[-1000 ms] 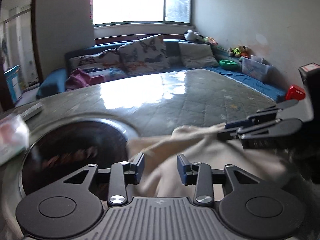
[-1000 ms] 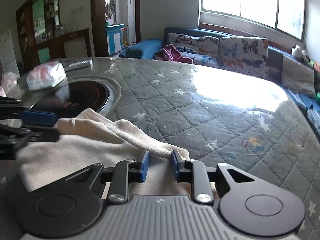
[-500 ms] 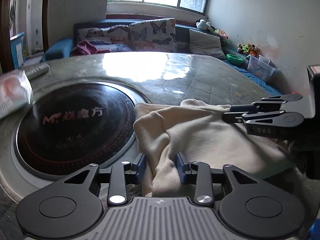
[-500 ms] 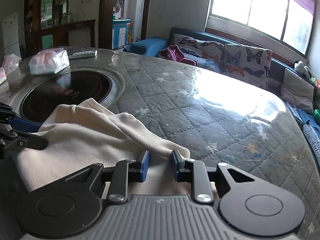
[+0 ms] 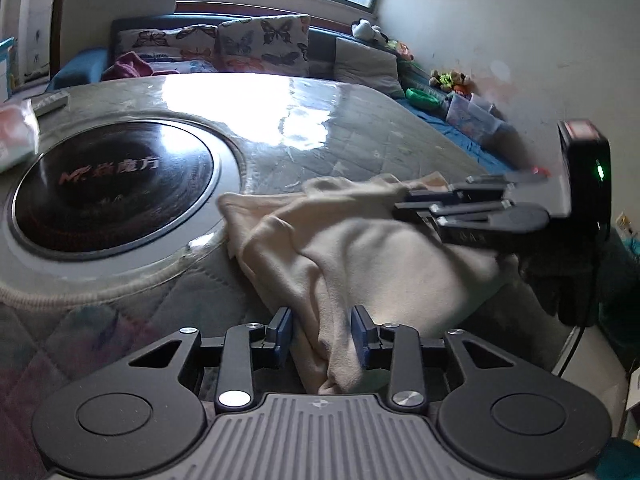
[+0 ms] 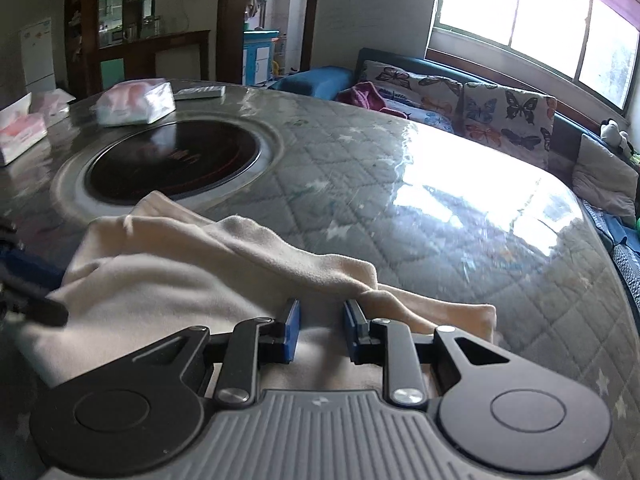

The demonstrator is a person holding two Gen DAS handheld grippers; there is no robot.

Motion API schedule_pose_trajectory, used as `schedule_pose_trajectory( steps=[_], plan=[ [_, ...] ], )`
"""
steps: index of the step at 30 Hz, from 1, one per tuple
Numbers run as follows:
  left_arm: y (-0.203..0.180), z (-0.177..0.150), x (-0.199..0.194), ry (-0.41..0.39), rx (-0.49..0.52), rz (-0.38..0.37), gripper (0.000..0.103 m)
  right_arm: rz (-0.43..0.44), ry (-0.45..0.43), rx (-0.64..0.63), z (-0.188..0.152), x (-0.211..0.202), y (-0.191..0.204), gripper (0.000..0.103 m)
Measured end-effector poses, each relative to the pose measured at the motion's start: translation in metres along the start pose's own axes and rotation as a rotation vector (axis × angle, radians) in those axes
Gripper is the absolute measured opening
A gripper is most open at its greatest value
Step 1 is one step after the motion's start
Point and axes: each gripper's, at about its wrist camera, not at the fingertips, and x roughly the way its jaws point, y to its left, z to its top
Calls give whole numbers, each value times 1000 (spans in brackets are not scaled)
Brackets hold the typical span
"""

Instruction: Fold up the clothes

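Observation:
A cream garment [image 5: 360, 248] lies bunched on the round quilt-patterned table, to the right of the inset black hob. My left gripper [image 5: 322, 334] stands over its near edge with a fold of cloth between the blue pads; the jaws have a gap. My right gripper [image 6: 320, 330] sits on the garment [image 6: 168, 280] with a gap between its pads and cloth beneath. The right gripper also shows in the left wrist view [image 5: 404, 204], over the garment's far right side. The left gripper's fingers [image 6: 24, 284] show at the left edge of the right wrist view.
A black round hob [image 5: 108, 184] with a metal rim is set into the table [image 6: 440, 216]. Tissue packs [image 6: 136, 102] and a remote [image 6: 200, 92] lie beyond the hob. A sofa with butterfly cushions [image 6: 480, 108] stands behind the table.
Both grippers have pulled back and lowered toward the table with the garment. The cloth has spread flatter and a sleeve end now lies out to the right.

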Motion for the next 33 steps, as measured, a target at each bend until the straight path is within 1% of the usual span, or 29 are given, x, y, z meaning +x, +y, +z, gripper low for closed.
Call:
schedule_pose_trajectory(
  steps=[2,4,7,10,12,13,14,18,20,21,25,29,31,33],
  plan=[
    [3,-2,-7,-3,-18,-6,36,4,-4,6,-3,-6,0,23],
    [10,3,-9,-12,-42,11,35,9,-15,14,-3,-10,0,23],
    [20,11,-7,-23,-67,31,34,53,-32,-11,-1,-22,10,24],
    [23,13,-3,-30,-70,54,32,97,-49,-36,2,-33,21,27],
    [22,13,2,-34,-57,63,23,126,-60,-53,3,-41,28,32],
    [20,14,4,-37,-48,66,23,141,-66,-61,4,-45,31,34],
    [18,14,5,-43,-32,68,20,155,-72,-70,4,-49,35,37],
    [8,14,7,-68,43,76,6,191,-77,-104,5,-51,48,40],
    [3,13,6,-81,83,79,3,207,-78,-122,6,-51,54,43],
    [1,14,4,-89,91,80,2,215,-79,-130,6,-50,57,43],
    [0,18,-5,-124,94,83,1,218,-68,-122,3,-45,59,44],
    [-1,24,-8,-158,114,103,0,205,-50,-113,-2,-42,55,45],
    [1,28,-5,-152,111,100,0,199,-39,-109,-5,-39,54,45],
    [5,28,-2,-122,82,83,0,197,-44,-107,-6,-40,54,45]
  ],
)
